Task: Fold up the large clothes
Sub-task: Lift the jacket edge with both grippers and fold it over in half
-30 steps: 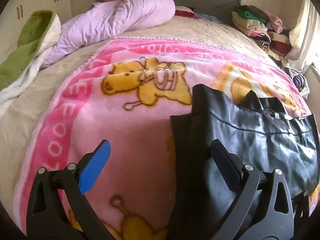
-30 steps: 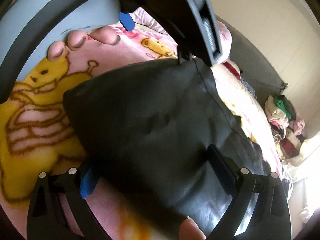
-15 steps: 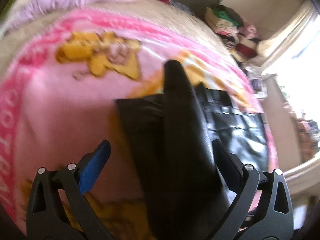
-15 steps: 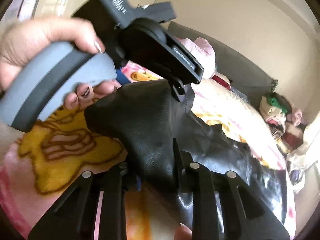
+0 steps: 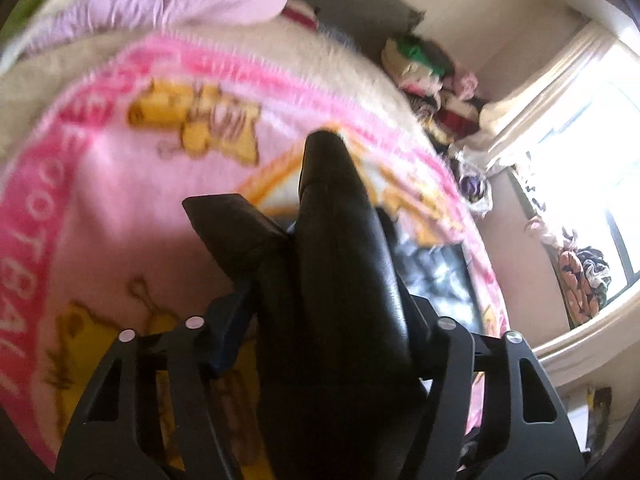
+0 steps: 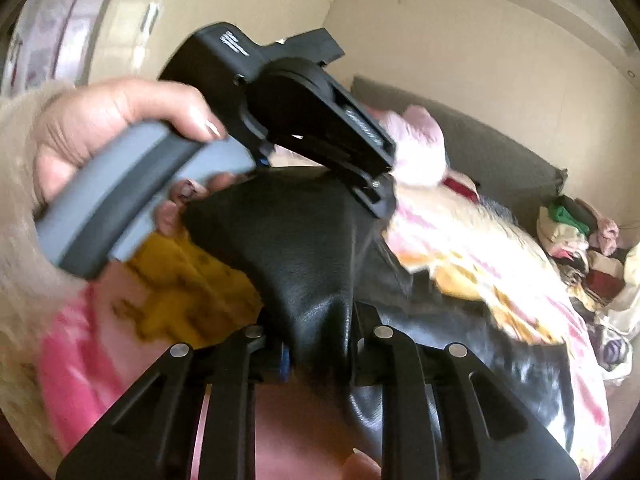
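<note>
Fingers of both claws are now clamped on the black, glossy leather-like garment, where a second ago they stood open around it. The left gripper pinches a thick ridge of the material that rises between its jaws, and the right gripper bites a neighbouring fold of the same near edge. That edge, which lay flat on the pink fleece blanket with yellow cartoon bears a moment back, has come up off the bed into a peaked tent. The rest of the garment still trails on the blanket to the right. I judge this the start of a fold: near edge seized, ready to carry over towards the far side. Farther off, a lilac quilt lies bunched at the head of the bed, and a heap of folded clothes sits at the far right.
</note>
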